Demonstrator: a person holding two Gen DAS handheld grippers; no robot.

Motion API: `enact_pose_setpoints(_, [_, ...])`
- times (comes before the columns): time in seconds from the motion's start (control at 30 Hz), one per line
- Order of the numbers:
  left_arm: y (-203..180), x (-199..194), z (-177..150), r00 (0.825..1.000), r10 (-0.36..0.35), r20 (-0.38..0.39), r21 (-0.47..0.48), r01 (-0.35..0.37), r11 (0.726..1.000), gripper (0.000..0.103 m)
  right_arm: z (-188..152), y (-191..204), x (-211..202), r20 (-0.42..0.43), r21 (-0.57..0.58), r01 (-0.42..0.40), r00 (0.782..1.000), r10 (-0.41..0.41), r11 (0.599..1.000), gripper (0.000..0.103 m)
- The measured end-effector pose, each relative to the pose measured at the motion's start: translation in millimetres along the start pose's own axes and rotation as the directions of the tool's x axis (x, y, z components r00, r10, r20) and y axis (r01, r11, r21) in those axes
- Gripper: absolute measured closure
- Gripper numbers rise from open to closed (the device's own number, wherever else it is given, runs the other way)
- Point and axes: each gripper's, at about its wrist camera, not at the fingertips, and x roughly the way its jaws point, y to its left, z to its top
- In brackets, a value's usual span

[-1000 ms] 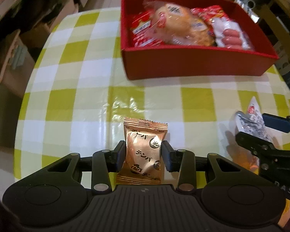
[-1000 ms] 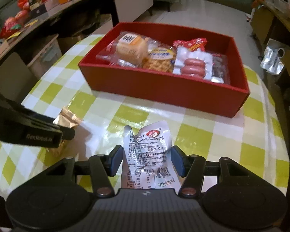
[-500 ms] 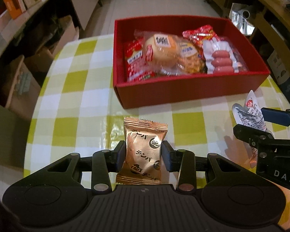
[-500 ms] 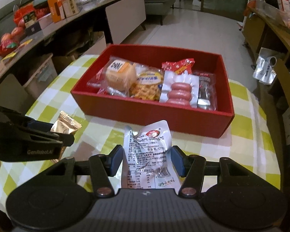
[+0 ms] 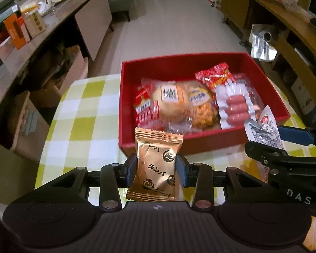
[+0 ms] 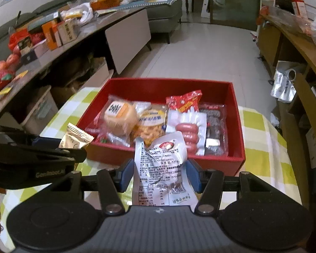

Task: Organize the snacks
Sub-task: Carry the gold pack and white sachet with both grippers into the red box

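My left gripper (image 5: 156,169) is shut on a gold snack packet (image 5: 157,164) and holds it above the checked table, just before the red box (image 5: 202,143). My right gripper (image 6: 160,175) is shut on a white printed pouch (image 6: 161,168), also raised near the box's front wall (image 6: 164,159). The box holds several snacks: a bun (image 6: 119,116), a waffle pack (image 6: 151,124), sausages (image 6: 187,132) and a red packet (image 6: 184,102). Each gripper shows in the other's view, the right gripper (image 5: 269,143) with its pouch and the left gripper (image 6: 73,145) with its packet.
The green and white checked tablecloth (image 5: 82,113) covers the table under the box. A long counter (image 6: 52,42) with boxes and fruit runs along the left. Wooden shelving (image 6: 305,63) stands at the right. Tiled floor (image 5: 174,33) lies beyond the table.
Both grippers have risen and tilted up with their packets still held. The red box now sits closer under them and more of the room shows.
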Motion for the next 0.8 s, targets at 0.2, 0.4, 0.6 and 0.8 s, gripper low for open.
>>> enact_pose_setpoints(0.2, [-2,7,14,1.0,0.005,0.011,-0.007,-0.005,1.0,0.055,17,-5,8,0.031,0.009,-0.007,0.999,0.007,1.0,0.04])
enact_pose_setpoints(0.4, [-3,17,28,1.0,0.015,0.015,-0.022,-0.015,1.0,0.055,29,-5,16,0.054,0.0,-0.009,0.998,0.009,1.0,0.04])
enact_pose_setpoints(0.6, [-4,29,46,0.999,0.031,0.026,-0.039,-0.03,0.999,0.055,41,-17,23,0.095,0.02,-0.007,0.995,0.005,1.0,0.04])
enact_pose_setpoints(0.8, [-10,43,55,0.999,0.039,0.022,-0.037,-0.038,0.999,0.055,48,-34,44,0.11,0.069,-0.009,0.994,0.002,0.998,0.04])
